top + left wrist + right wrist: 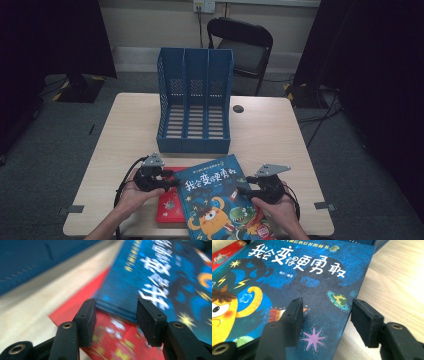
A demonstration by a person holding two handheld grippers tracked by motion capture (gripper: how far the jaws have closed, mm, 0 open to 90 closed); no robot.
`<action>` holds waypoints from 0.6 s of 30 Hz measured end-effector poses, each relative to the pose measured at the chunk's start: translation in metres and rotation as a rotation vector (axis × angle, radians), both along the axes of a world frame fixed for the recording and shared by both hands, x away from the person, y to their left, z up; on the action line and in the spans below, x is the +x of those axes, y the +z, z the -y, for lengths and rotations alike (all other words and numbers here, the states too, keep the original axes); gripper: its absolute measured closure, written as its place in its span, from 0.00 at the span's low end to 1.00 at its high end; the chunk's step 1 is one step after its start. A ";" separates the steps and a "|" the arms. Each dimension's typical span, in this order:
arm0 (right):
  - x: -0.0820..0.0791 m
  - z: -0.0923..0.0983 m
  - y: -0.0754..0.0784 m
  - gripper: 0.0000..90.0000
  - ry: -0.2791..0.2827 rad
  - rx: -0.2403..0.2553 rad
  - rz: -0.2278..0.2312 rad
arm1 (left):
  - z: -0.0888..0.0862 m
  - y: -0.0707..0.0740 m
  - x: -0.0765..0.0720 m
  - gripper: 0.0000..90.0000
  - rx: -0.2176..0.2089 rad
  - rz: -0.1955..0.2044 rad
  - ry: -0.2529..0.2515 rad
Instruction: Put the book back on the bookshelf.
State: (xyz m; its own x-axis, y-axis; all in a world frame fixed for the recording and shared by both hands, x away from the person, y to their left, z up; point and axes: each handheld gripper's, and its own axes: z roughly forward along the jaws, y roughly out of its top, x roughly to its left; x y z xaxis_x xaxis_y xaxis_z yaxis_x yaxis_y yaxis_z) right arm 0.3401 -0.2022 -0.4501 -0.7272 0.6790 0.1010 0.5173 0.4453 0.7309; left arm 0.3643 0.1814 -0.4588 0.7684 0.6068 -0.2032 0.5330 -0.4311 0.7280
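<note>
Both grippers' jaws straddle opposite edges of the blue book [220,200], unclamped.

wooden table [125,130], file rack [195,100] (blue), red book [167,202]

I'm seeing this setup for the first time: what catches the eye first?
The blue picture book with a yellow monster on its cover lies at the table's near edge, overlapping a red book. The left gripper and right gripper flank it, fingers apart. Behind stands an empty blue three-slot file rack.
</note>
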 end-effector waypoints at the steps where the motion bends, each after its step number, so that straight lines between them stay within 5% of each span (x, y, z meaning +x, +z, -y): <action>1: 0.001 -0.001 0.000 0.46 0.002 -0.001 0.000 | -0.001 0.001 -0.003 0.52 -0.028 -0.009 0.010; 4: 0.001 -0.003 0.000 0.43 0.002 -0.007 0.010 | 0.001 -0.002 -0.015 0.49 -0.013 -0.013 -0.012; 7: 0.002 -0.005 -0.001 0.41 0.003 -0.008 0.010 | 0.002 -0.001 -0.021 0.43 -0.045 -0.036 -0.034; 18: 0.001 -0.006 0.000 0.39 0.005 -0.021 0.020 | 0.016 -0.006 -0.026 0.39 -0.037 0.027 -0.038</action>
